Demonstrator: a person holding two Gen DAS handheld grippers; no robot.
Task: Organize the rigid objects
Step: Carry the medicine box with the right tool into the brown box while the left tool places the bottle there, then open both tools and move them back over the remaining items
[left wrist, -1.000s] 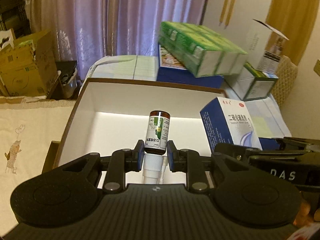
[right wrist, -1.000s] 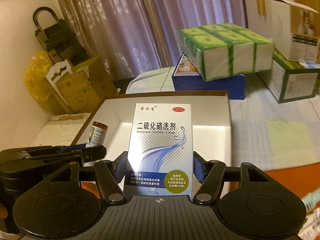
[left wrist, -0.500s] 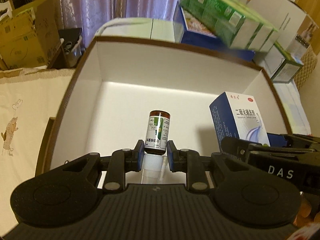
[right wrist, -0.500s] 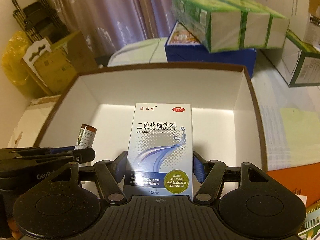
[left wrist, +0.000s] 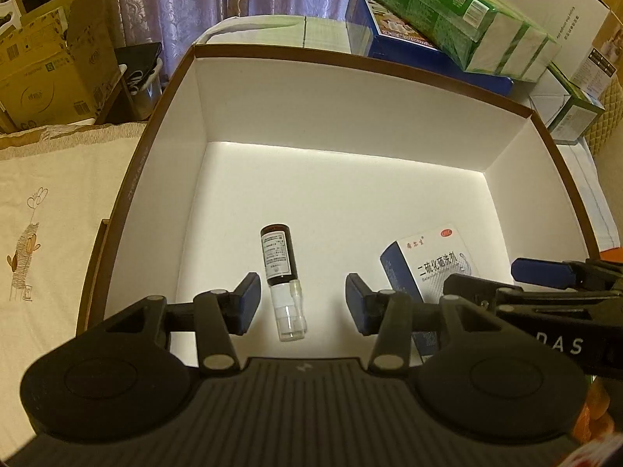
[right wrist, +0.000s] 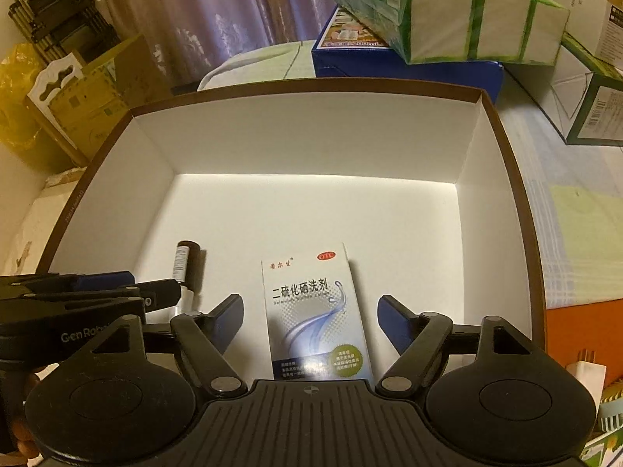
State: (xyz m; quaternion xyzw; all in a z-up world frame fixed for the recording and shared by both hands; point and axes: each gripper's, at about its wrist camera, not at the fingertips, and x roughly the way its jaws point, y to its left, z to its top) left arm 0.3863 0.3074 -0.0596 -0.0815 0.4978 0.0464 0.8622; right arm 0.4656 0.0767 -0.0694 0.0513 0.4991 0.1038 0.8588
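The white-lined box [left wrist: 350,128] holds both items on its floor. The carton [right wrist: 315,311] lies flat between the spread fingers of the right gripper [right wrist: 310,317]. The bottle [left wrist: 282,272] lies flat between the spread fingers of the left gripper [left wrist: 303,303]

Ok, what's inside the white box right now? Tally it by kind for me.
Bottles: 1, the brown spray bottle lying on its side
Cartons: 1, the blue-and-white medicine carton lying flat
Total: 2 things on the floor of the white box; both grippers are open, holding nothing.
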